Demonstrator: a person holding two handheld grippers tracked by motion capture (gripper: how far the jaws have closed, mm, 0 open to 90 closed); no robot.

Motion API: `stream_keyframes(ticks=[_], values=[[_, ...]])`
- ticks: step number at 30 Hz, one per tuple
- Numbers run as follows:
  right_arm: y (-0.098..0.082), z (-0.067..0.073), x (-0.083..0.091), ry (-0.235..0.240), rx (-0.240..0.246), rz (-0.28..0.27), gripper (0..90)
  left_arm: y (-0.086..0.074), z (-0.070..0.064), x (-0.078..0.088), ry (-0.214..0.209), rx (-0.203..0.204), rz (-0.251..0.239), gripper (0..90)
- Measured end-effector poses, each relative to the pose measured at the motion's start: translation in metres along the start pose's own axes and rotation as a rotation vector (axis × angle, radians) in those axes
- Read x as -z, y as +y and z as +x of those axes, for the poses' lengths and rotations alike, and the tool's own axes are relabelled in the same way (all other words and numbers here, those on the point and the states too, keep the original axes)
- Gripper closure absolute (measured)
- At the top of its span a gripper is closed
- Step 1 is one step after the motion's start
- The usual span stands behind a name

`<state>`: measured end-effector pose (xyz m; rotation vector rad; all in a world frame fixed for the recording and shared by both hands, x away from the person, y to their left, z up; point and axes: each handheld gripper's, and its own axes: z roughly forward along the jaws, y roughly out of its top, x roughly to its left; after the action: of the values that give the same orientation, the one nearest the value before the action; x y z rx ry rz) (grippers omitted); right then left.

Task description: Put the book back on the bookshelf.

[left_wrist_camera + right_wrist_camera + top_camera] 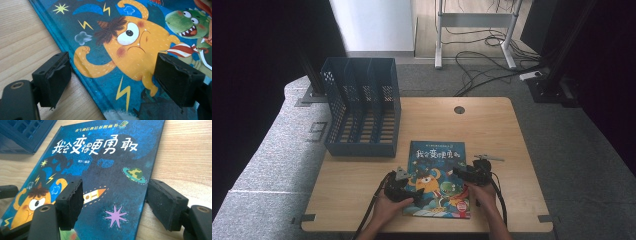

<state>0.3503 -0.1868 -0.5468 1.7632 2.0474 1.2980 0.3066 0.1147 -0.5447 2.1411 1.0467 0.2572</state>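
both hands low, left gripper [398,184] and right gripper [473,172] side by side, jaws spread wide.

The book [100,182] cover carries a large white title in Chinese characters, 我会变得更勇敢, across its upper part. Above the title runs a smaller line of yellow characters, too small to read surely. Below the title sits a tiny white line, also too small to make out.
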Motion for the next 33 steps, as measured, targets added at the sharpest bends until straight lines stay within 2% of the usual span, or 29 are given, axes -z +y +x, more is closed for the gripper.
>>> stream_keyframes(ticks=[5, 7, 10, 12, 14, 16, 22, 27, 31, 33], values=[[0.006, 0.002, -0.003, -0.021, 0.012, 0.026, 28.5, 0.000, 0.000, 0.000, 0.000, -0.005, 0.001, 13.9], [0.012, 0.003, -0.008, -0.045, 0.038, 0.050, 27.6, 0.000, 0.001, 0.000, -0.004, -0.004, 0.000, 13.9], [0.017, 0.003, -0.010, -0.048, 0.036, 0.061, 27.5, 0.000, 0.001, 0.000, -0.009, 0.003, -0.001, 14.0], [0.019, 0.002, -0.011, -0.040, 0.020, 0.077, 28.9, 0.000, 0.001, 0.001, -0.012, 0.008, -0.002, 13.9], [0.023, -0.005, -0.007, 0.003, -0.036, 0.082, 32.4, 0.000, 0.002, 0.001, -0.012, 0.007, -0.002, 13.8], [0.025, -0.008, -0.004, 0.029, -0.052, 0.080, 33.8, 0.000, 0.002, 0.001, -0.013, 0.007, -0.003, 13.7], [0.027, -0.007, 0.004, 0.057, -0.051, 0.056, 33.8, 0.000, 0.003, 0.001, -0.023, 0.019, -0.006, 13.3], [0.026, -0.008, 0.007, 0.081, -0.065, 0.075, 33.9, 0.000, 0.004, 0.001, -0.030, 0.028, -0.011, 12.9], [0.026, -0.007, 0.009, 0.082, -0.049, 0.077, 34.1, 0.000, 0.004, 0.001, -0.033, 0.032, -0.012, 13.1], [0.026, -0.009, 0.011, 0.099, -0.047, 0.080, 34.3, 0.000, 0.005, 0.001, -0.035, 0.033, -0.012, 13.2]])
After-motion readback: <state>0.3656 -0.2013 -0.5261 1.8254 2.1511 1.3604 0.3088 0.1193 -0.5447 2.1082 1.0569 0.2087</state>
